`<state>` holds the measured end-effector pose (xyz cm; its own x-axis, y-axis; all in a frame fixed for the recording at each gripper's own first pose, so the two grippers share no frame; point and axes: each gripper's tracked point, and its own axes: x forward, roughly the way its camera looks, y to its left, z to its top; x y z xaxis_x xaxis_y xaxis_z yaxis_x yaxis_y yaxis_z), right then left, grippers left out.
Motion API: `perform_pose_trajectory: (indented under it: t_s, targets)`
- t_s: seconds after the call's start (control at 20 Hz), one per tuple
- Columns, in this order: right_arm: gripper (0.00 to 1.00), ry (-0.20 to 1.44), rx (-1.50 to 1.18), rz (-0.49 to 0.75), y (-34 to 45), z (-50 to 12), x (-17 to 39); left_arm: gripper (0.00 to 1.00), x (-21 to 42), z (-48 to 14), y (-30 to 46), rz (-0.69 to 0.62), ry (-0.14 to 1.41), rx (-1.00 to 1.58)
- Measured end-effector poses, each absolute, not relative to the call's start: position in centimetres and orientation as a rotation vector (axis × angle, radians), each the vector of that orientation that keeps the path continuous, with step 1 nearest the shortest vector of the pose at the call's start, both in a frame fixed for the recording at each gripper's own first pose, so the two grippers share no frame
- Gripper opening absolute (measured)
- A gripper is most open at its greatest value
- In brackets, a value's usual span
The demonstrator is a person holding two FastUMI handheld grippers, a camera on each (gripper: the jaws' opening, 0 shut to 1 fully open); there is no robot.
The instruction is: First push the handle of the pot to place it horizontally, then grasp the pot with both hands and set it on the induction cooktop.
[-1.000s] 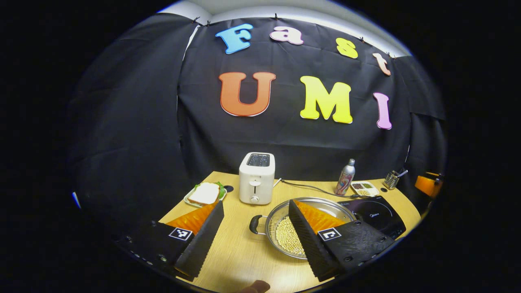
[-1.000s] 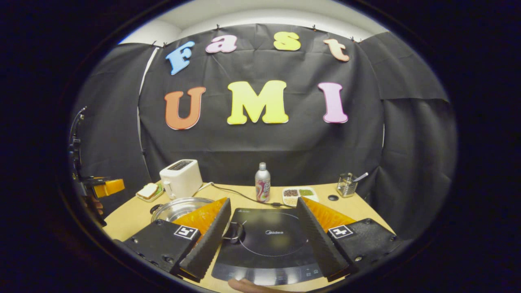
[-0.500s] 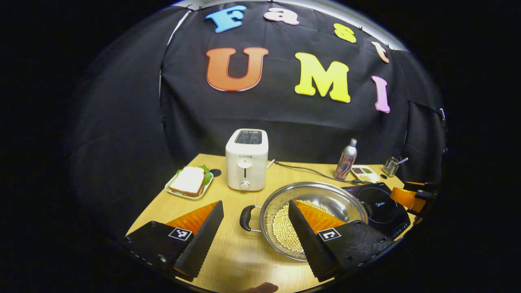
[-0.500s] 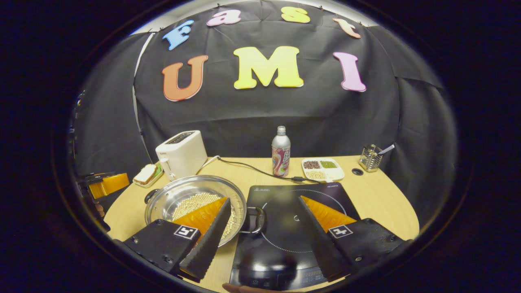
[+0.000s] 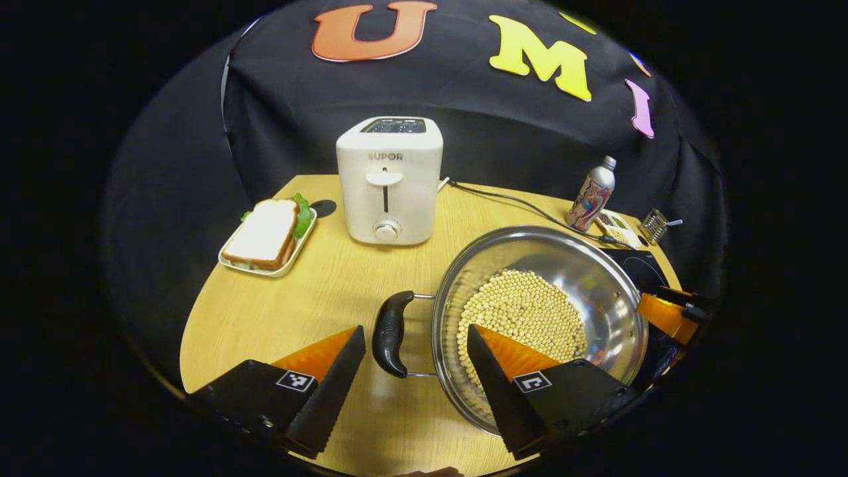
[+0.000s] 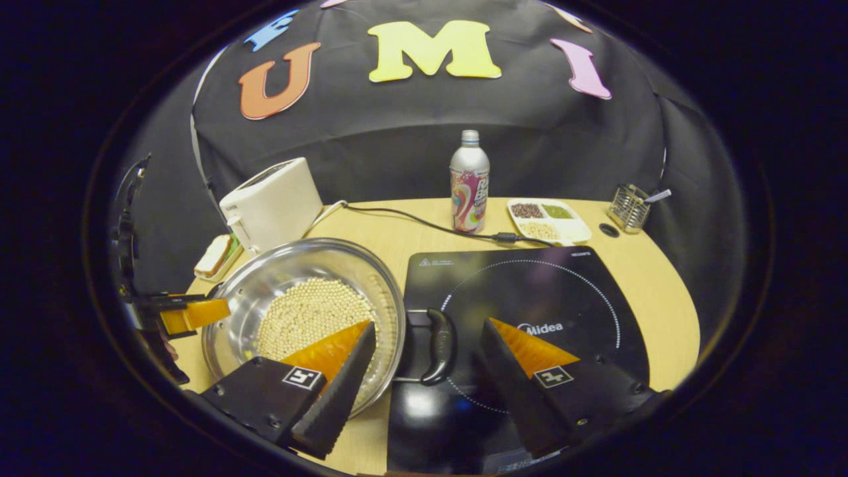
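A steel pot (image 5: 563, 255) with pale beans in it stands on the wooden table (image 5: 298, 298), just left of the black induction cooktop (image 6: 530, 291). Its two black handles point left and right. The left handle (image 5: 389, 333) lies between the spread fingers of my left gripper (image 5: 416, 334), which is open and not touching it. In the right gripper view the pot (image 6: 291, 265) has its right handle (image 6: 439, 344) over the cooktop's left edge, between the fingers of my open right gripper (image 6: 429, 328). Each gripper appears at the far side of the pot in the other's view.
A white toaster (image 5: 391, 182) stands behind the pot, with a sandwich on a plate (image 5: 268, 232) to its left. Behind the cooktop are a bottle (image 6: 469, 182), a divided dish of grains (image 6: 546, 220), a wire holder (image 6: 628, 207) and a power cable (image 6: 411, 222).
Both grippers have moved forward and down toward the pot, so each handle now sits between a pair of open fingers. The pot itself has stayed in place.
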<state>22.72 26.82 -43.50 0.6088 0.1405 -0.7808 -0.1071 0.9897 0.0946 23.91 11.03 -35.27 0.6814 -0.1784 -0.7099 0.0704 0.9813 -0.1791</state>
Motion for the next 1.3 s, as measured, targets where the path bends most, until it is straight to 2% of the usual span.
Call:
perform_pose_trajectory:
  t_s: [0.05, 0.1, 0.15, 0.2, 0.25, 0.3, 0.35, 0.4, 0.45, 0.5, 0.55, 0.6, 0.65, 0.75, 0.8, 0.9, 0.95, 1.05, 1.3]
  targets:
    - [0.93, 0.932, 0.048, 0.141, 27.0, -43.9, 22.6, 0.91, 23.8, -35.7, 10.6, -0.160, 0.831, -0.160]
    - [0.89, 0.964, 0.061, 0.141, 27.2, -44.6, 22.4, 0.78, 24.0, -35.8, 10.8, -0.155, 0.831, -0.159]
    - [0.82, 0.982, 0.055, 0.127, 27.1, -44.9, 22.3, 0.77, 24.2, -36.0, 11.1, -0.154, 0.836, -0.155]
    - [0.77, 0.989, 0.050, 0.115, 27.0, -45.4, 22.5, 0.71, 24.1, -36.5, 11.3, -0.152, 0.853, -0.152]
    - [0.74, 0.994, 0.043, 0.105, 26.9, -45.6, 22.6, 0.67, 24.1, -36.4, 11.2, -0.155, 0.861, -0.151]
    - [0.71, 0.992, 0.030, 0.090, 26.6, -45.9, 22.7, 0.51, 24.2, -36.4, 11.2, -0.145, 0.871, -0.160]
    - [0.71, 0.985, 0.040, 0.086, 26.6, -45.8, 22.9, 0.52, 24.4, -36.4, 11.2, -0.142, 0.867, -0.162]
    - [0.63, 0.992, 0.033, 0.101, 26.9, -45.9, 22.8, 0.60, 24.3, -36.6, 11.4, -0.139, 0.870, -0.146]
    - [0.63, 1.001, 0.017, 0.122, 26.8, -45.8, 22.9, 0.70, 24.4, -36.4, 11.4, -0.138, 0.865, -0.138]
    - [0.66, 1.009, 0.004, 0.140, 26.8, -45.8, 22.8, 0.59, 24.3, -36.5, 11.4, -0.141, 0.870, -0.136]
    - [0.63, 1.017, 0.002, 0.148, 26.8, -45.9, 22.9, 0.59, 24.4, -36.5, 11.4, -0.144, 0.870, -0.137]
    - [0.65, 1.021, -0.005, 0.153, 26.8, -46.0, 22.9, 0.67, 24.5, -36.6, 11.4, -0.147, 0.870, -0.134]
    - [0.63, 1.021, -0.012, 0.152, 26.8, -45.8, 22.9, 0.48, 24.5, -36.5, 11.5, -0.148, 0.870, -0.126]
    - [0.58, 1.022, -0.006, 0.144, 26.9, -45.8, 22.9, 0.67, 24.4, -36.5, 11.4, -0.147, 0.874, -0.109]
    - [0.58, 1.023, -0.007, 0.143, 26.6, -45.7, 22.9, 0.67, 24.3, -36.5, 11.4, -0.146, 0.877, -0.104]
    - [0.56, 1.030, 0.004, 0.144, 26.8, -45.4, 22.4, 0.67, 23.9, -36.1, 11.5, -0.142, 0.875, -0.096]
    - [0.56, 1.037, 0.013, 0.147, 26.8, -45.2, 22.1, 0.48, 23.7, -35.8, 11.7, -0.138, 0.869, -0.089]
    - [0.56, 1.052, 0.039, 0.162, 27.0, -44.7, 21.5, 0.58, 22.8, -34.9, 12.1, -0.121, 0.864, -0.084]
    - [0.55, 1.033, 0.059, 0.184, 26.6, -41.7, 20.8, 0.58, 21.2, -31.7, 12.2, -0.109, 0.821, -0.068]
